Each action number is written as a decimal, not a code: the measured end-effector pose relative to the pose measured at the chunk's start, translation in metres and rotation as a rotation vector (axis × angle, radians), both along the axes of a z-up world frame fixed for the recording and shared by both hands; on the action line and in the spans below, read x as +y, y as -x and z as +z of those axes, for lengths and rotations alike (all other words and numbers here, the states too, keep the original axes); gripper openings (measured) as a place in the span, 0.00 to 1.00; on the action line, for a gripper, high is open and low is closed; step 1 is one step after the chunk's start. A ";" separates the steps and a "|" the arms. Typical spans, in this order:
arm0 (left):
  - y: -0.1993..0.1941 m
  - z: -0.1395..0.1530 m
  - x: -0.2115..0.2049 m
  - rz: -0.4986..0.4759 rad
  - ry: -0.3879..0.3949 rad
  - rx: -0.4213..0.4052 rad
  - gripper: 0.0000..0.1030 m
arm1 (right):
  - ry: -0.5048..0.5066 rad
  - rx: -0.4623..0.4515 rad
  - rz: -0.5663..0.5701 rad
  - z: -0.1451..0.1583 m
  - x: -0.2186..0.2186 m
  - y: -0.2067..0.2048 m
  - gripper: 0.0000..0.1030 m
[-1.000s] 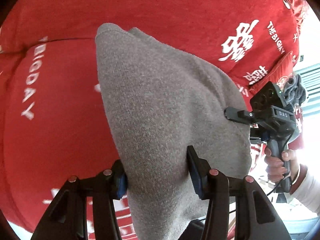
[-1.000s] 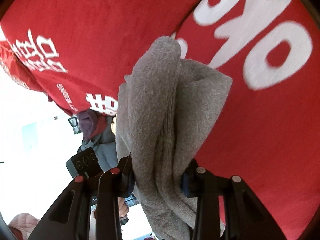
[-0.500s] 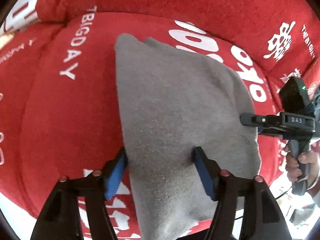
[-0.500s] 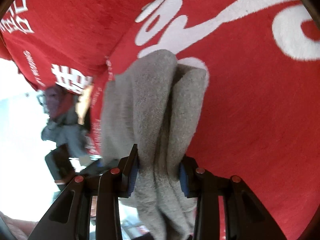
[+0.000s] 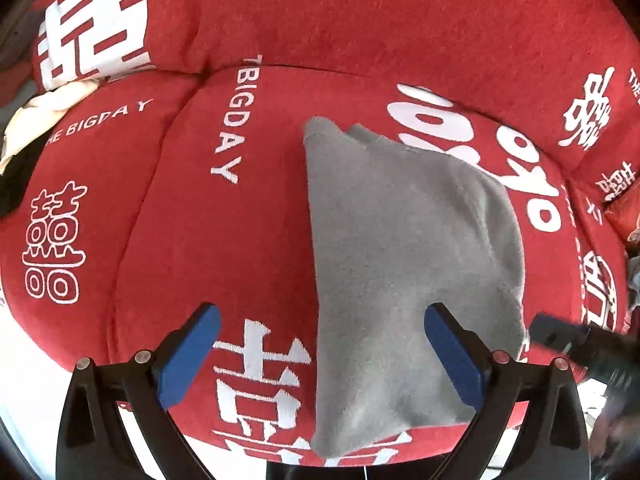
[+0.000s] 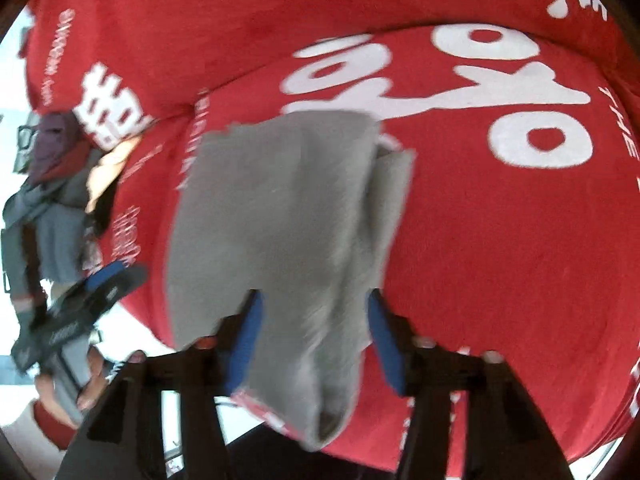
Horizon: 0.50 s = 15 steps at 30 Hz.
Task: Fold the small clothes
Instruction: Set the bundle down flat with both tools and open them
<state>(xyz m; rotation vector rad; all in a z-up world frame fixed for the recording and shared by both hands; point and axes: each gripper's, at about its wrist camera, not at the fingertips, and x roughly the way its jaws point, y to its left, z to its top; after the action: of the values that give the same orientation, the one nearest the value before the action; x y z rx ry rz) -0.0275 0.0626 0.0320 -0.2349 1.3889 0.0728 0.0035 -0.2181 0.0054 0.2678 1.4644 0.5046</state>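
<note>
A folded grey knit garment [image 5: 404,264] lies flat on the red sofa seat [image 5: 224,240]. My left gripper [image 5: 320,344] is open wide; its blue pads stand on either side of the garment's near end, not touching it. In the right wrist view the same garment [image 6: 288,216] lies on the seat, and my right gripper [image 6: 316,340] is open with its pads apart around the near end. The right gripper's body shows at the right edge of the left view [image 5: 580,344]. The left gripper shows at the left of the right view [image 6: 100,284].
The sofa's red backrest [image 5: 360,12] rises behind the seat, with white lettering. A pile of cream and dark clothes [image 5: 36,120] sits at the far left of the seat. The person's hand [image 6: 80,392] holds the left gripper's handle.
Both grippers have opened and let go of the grey garment. It has come down from hanging in the air and now lies on the seat. Both grippers have drawn back a little.
</note>
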 end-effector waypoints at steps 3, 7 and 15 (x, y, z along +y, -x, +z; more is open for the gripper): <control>0.005 0.009 -0.002 0.003 -0.013 -0.023 0.99 | 0.012 0.025 0.049 -0.007 0.028 0.019 0.31; 0.009 0.014 -0.001 0.006 0.020 0.009 0.99 | 0.119 0.114 0.024 -0.041 0.029 0.026 0.28; 0.022 0.036 -0.012 -0.041 -0.009 0.062 0.99 | 0.120 0.109 -0.087 0.000 -0.001 0.032 0.44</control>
<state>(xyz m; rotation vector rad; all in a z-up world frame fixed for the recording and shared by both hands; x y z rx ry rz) -0.0498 0.0509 0.0680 -0.1978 1.4542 0.0530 -0.0284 -0.2192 0.0058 0.2661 1.5757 0.3345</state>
